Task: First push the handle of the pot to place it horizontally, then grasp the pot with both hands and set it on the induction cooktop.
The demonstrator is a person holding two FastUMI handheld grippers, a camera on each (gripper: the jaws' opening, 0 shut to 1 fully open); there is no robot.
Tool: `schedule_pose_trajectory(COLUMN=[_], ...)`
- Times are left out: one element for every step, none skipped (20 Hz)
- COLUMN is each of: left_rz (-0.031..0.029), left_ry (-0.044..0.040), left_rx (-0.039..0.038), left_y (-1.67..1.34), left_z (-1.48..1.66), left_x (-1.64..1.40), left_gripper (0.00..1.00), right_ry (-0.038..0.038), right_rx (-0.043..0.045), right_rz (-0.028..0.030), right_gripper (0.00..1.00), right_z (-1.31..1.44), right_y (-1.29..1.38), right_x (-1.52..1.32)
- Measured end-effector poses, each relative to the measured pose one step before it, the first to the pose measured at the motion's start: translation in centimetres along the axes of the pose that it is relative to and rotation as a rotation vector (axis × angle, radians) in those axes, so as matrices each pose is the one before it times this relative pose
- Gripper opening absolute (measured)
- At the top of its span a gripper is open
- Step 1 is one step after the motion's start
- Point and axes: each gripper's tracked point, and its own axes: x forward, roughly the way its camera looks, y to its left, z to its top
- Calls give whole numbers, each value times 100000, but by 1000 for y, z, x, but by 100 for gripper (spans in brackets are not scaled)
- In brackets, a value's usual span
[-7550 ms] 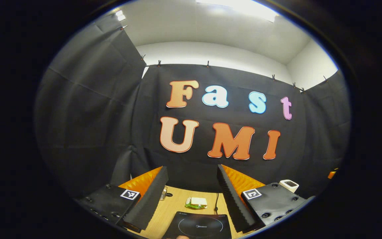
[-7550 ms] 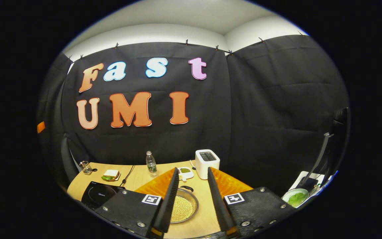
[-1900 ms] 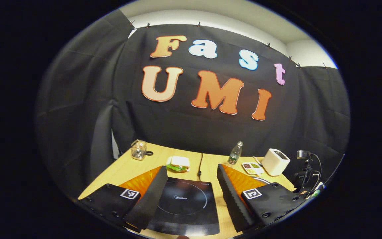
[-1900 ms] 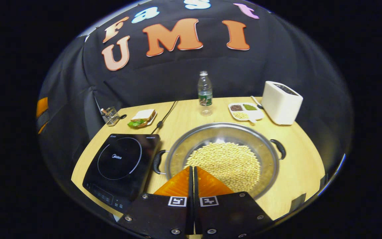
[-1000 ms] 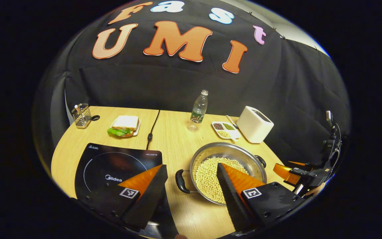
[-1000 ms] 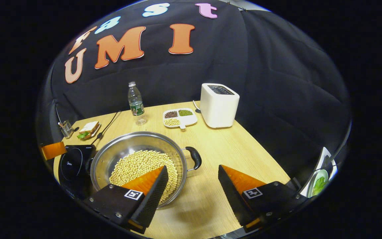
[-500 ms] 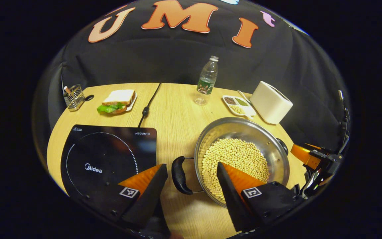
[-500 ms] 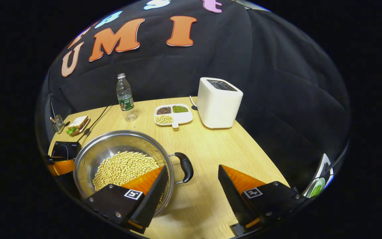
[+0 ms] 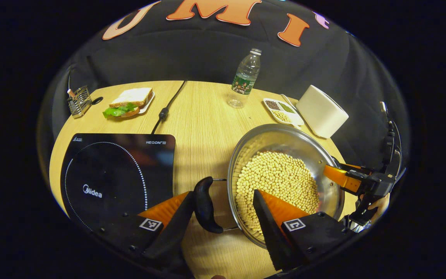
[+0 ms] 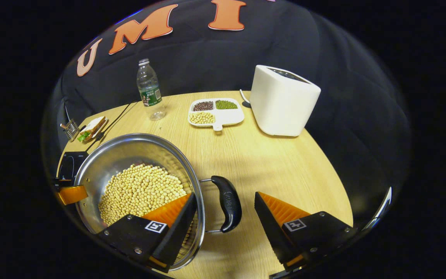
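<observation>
Straddling: the left tongs stand open on either side of the pot's near black handle, 1 finger touching or almost touching its outer edge, the other finger over the soybeans inside the rim; neither finger clearly presses it.
Right tongs: open too, with the pot's other black handle between the 2 fingers, apart from both; 1 finger lies over the pot's rim, the other over bare counter.
Pot: a wide steel pot holding soybeans, standing on the wooden counter, just ahead of both tongs, its 2 handles pointing toward the 2 tongs.
Induction cooktop: flat and black, beside the left tongs on the side away from the pot, near the pot's handle but not touching it; nothing stands on it.
Other tongs seen from the left: the right tongs show past the pot's far rim, with a hand behind them.
Beyond the pot: a water bottle upright, a white 3-part dish of beans and a white toaster.
Beyond the cooktop: a sandwich on a plate, a wire holder and a black cable running across the counter.
</observation>
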Motion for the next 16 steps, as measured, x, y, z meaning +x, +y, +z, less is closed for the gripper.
schedule_pose_trajectory(left_rz=[448, -630, 185, 734, 2140, 4175, -92, 722, 223, -687, -2017, -532, 194, 884, 159, -368], left_ry=[1364, 1006, 1006, 1140, -580, 304, 644, 2845, 3353, 2099, 2579, -142, 86, 458, 1293, 225], left_rx=[-353, -1088, -963, -11, 1329, 2523, -420, -922, -3284, -4744, -2676, -966, 694, 1675, 319, -1003], left_y=[-59, -169, -104, 246, 386, 936, 160, 6, -120, -91, -222, -34, -96, 83, -173, -165], left_z=[-269, -231, -249, -252, -11, 39, -38, -325, -231, -201, -381, 178, -305, -181, -306, 117], left_x=[391, 293, 353, 287, 132, 354, 136, 233, 139, 291, -104, -284, -309, 19, 131, -276], left_gripper=[98, 97, 99, 96, 99, 91, 81, 71, 70, 70, 66, 63, 60, 59, 57, 58], right_ry=[2218, 1638, 182, 225, -131, 740, 942, 604, 347, 215, -400, -188, 280, 456, 906, 749], right_rx=[2262, 2358, 2020, 663, -675, -281, 892, 1681, 1243, 946, 1490, 1454, 634, 830, 1366, 786], right_rz=[1972, 1895, 1896, 886, 74, 104, 496, 732, 871, 434, -287, -366, -444, -616, -416, -10], right_gripper=[93, 87, 84, 75, 70, 65, 64, 60, 59, 56, 54, 52, 51, 49, 50, 50], right_z=[-351, -206, -44, -139, 39, -326, -73, -129, -172, -168, -77, -134, -286, -232, -263, -97], right_y=[230, 293, 285, 210, -115, 57, 132, 42, 94, 53, -28, 94, 43, 5, 156, 191], right_x=[210, 158, 69, 14, -244, -86, -120, -35, -51, -138, -244, -208, -162, -92, -118, -143])
